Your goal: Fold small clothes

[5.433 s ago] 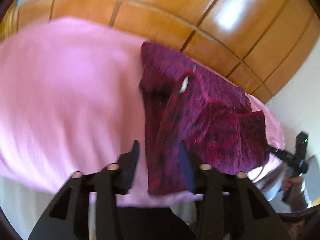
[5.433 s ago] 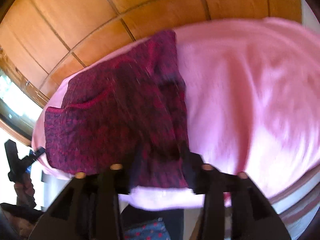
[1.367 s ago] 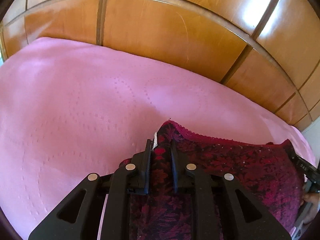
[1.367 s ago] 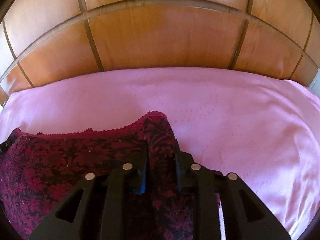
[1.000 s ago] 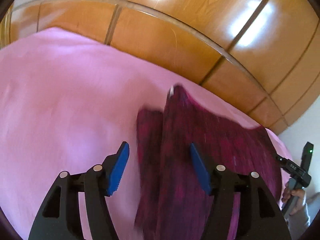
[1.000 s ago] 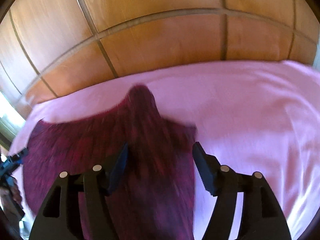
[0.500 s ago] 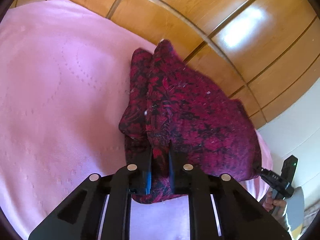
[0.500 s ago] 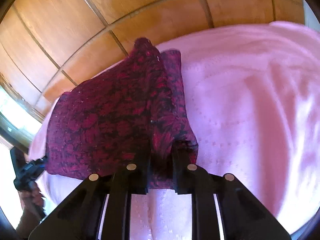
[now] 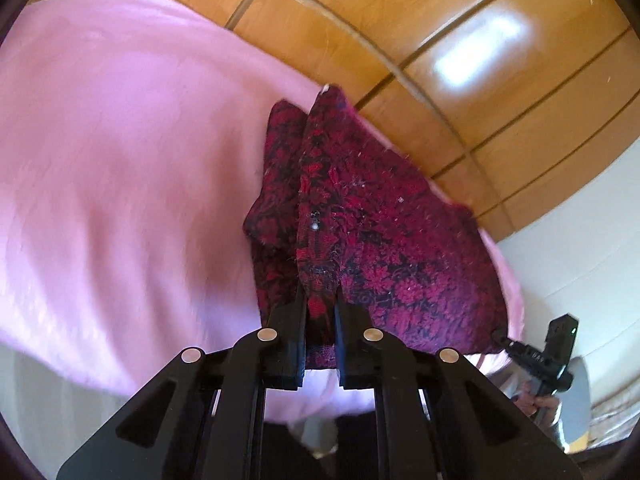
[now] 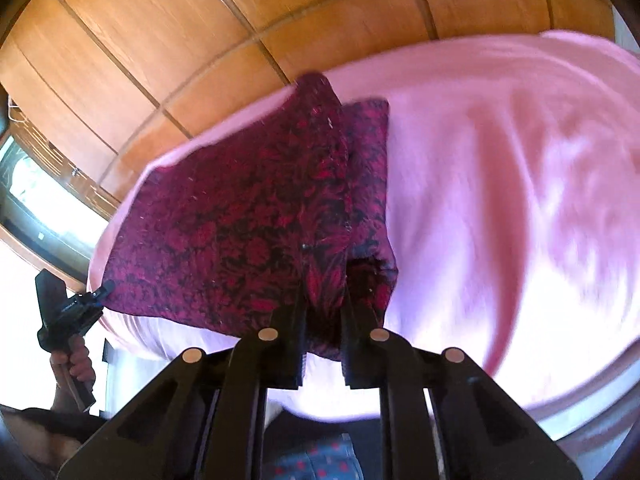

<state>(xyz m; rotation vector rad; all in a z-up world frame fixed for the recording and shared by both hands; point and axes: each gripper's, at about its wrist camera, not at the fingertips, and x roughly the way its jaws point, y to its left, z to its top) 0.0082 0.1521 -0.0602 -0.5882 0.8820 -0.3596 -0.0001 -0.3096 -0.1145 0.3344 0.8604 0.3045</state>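
Two folds of floral-patterned crimson cloth (image 9: 360, 216); smooth pink bedspread (image 9: 120, 152)

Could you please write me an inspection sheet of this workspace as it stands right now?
Surface: pink bedspread, smooth, softly wrinkled on one side.
Job's things: dark red floral garment, already folded over, lying near the bed's front edge with a narrower layer showing beneath along one side.
Clutter: nothing seen.
Grippers: left gripper shut on the garment's near edge; right gripper shut on the same garment at its other near corner.
Cables: nothing seen.
Surroundings: wooden panelled wall behind the bed; a window off to one side in the right wrist view.
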